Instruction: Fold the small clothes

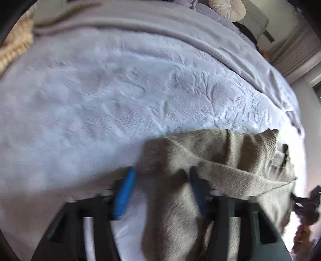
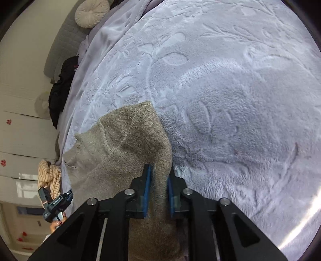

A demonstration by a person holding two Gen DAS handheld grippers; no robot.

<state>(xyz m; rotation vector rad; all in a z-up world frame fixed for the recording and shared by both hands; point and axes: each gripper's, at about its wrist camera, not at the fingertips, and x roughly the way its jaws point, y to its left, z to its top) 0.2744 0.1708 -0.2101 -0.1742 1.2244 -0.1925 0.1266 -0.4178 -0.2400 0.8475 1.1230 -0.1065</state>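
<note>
A small beige-grey knitted sweater (image 1: pixel 216 160) lies bunched on a pale lilac fleece bedspread (image 1: pixel 100 100). My left gripper (image 1: pixel 160 172) is open; its blue-padded fingers (image 1: pixel 125 192) stand wide apart and a fold of the sweater hangs between them and drapes over the right finger. In the right wrist view my right gripper (image 2: pixel 159 176) is shut on a bunched fold of the sweater (image 2: pixel 124 144), which spreads ahead and to the left over the bedspread (image 2: pixel 230 100). The left gripper (image 2: pixel 56 202) shows at the lower left, held in a hand.
A round cream cushion (image 2: pixel 91 13) and dark clothes (image 2: pixel 62 88) lie at the head of the bed. A striped beige garment (image 2: pixel 49 176) hangs at the bed's edge; a knitted cream item (image 1: pixel 16 44) lies at the far left. White cabinets (image 2: pixel 22 128) stand beside the bed.
</note>
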